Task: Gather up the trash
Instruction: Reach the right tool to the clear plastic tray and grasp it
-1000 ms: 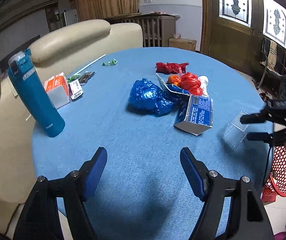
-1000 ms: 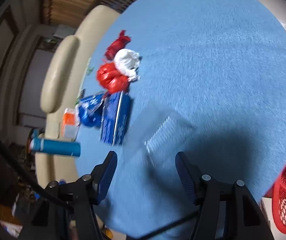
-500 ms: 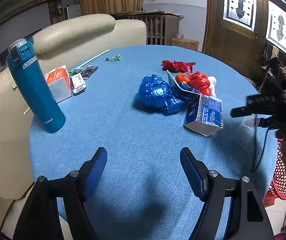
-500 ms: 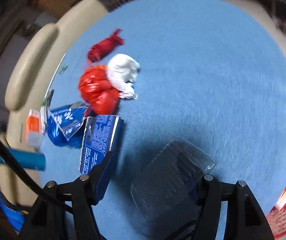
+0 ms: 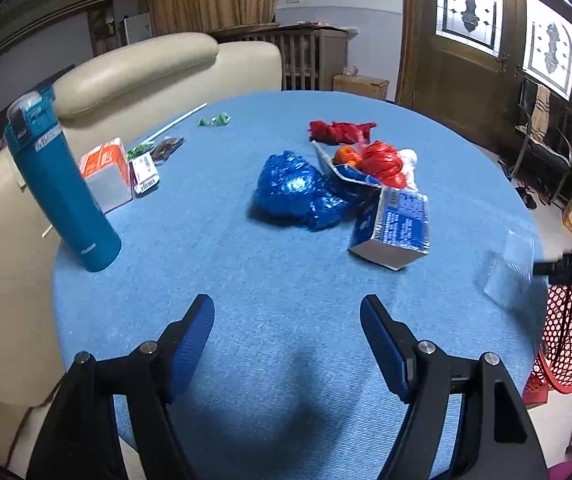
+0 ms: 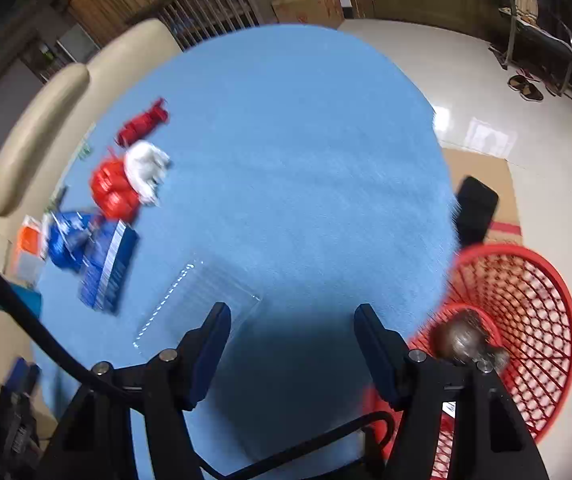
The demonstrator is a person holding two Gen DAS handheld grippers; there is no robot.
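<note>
On bench [image 6: 306,140] edge, near red basket [image 6: 526,300]: clear tray [image 6: 189,300], just beside the right claw's left finger; contact unclear, blurred.
Handling: probably very light, thin, flexes and crackles; slick walls, crushes if squeezed hard.
Grip point: pinch one rim wall, not across the whole body.
Look: transparent, ribbed, rectangular, looks empty.
Right claw [image 6: 292,310]: jaws apart, nothing between pads.
Left claw [image 5: 288,304]: jaws apart, empty, above bare bench.

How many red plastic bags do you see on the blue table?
2. A crumpled red plastic bag lies farthest back; a fuller red plastic bag sits nearer, beside a white wad. Others may hide under the pile.
</note>
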